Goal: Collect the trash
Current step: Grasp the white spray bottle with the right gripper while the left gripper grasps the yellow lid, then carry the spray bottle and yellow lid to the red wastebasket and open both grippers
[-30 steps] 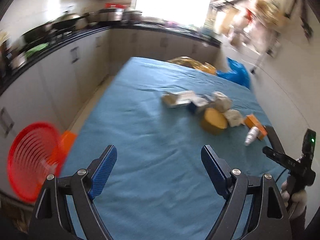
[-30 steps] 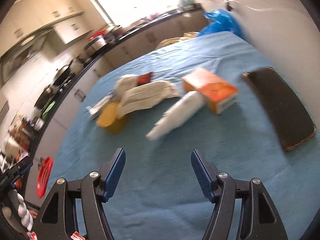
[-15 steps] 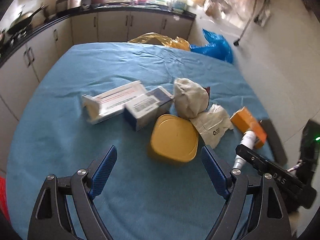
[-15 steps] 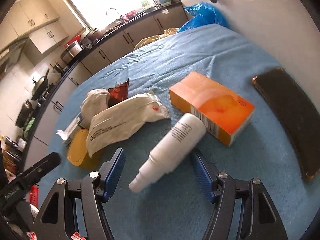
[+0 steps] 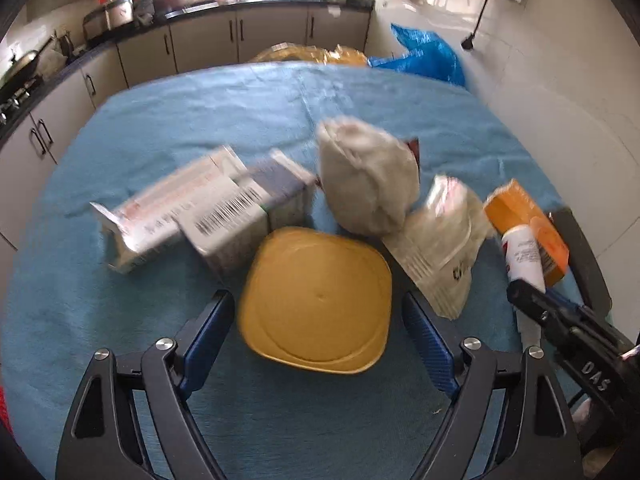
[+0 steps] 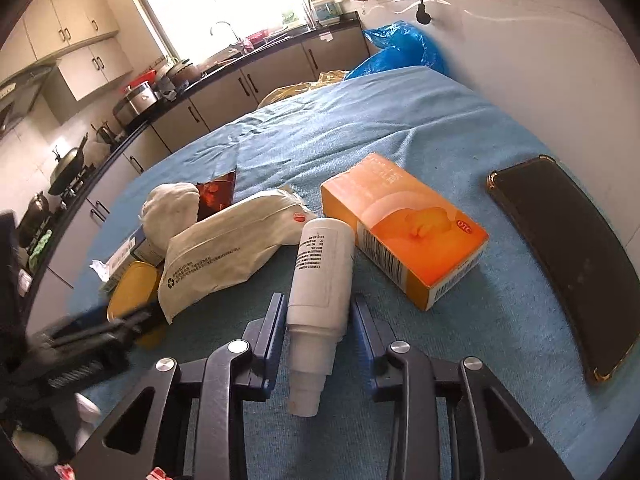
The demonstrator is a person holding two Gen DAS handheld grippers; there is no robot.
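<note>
Trash lies in a heap on the blue-covered table (image 5: 200, 120). A yellow plastic tub (image 5: 316, 300) lies between the fingers of my open left gripper (image 5: 316, 320), which do not touch it. Behind it are two cartons (image 5: 224, 208), a crumpled white wad (image 5: 364, 180) and a white pouch (image 5: 444, 240). My right gripper (image 6: 318, 320) has closed in around a white spray bottle (image 6: 322, 276) lying flat; its fingers stand close on both sides of the bottle. An orange medicine box (image 6: 404, 228) lies just right of the bottle.
A black phone (image 6: 568, 256) lies at the table's right edge by the wall. A blue bag (image 5: 424, 56) and a yellow bag (image 5: 312, 54) sit beyond the table's far end. Kitchen cabinets (image 5: 200, 44) run along the left and back.
Both grippers have moved forward into the heap. The left now straddles the yellow tub. The right has narrowed its fingers around the white bottle.
</note>
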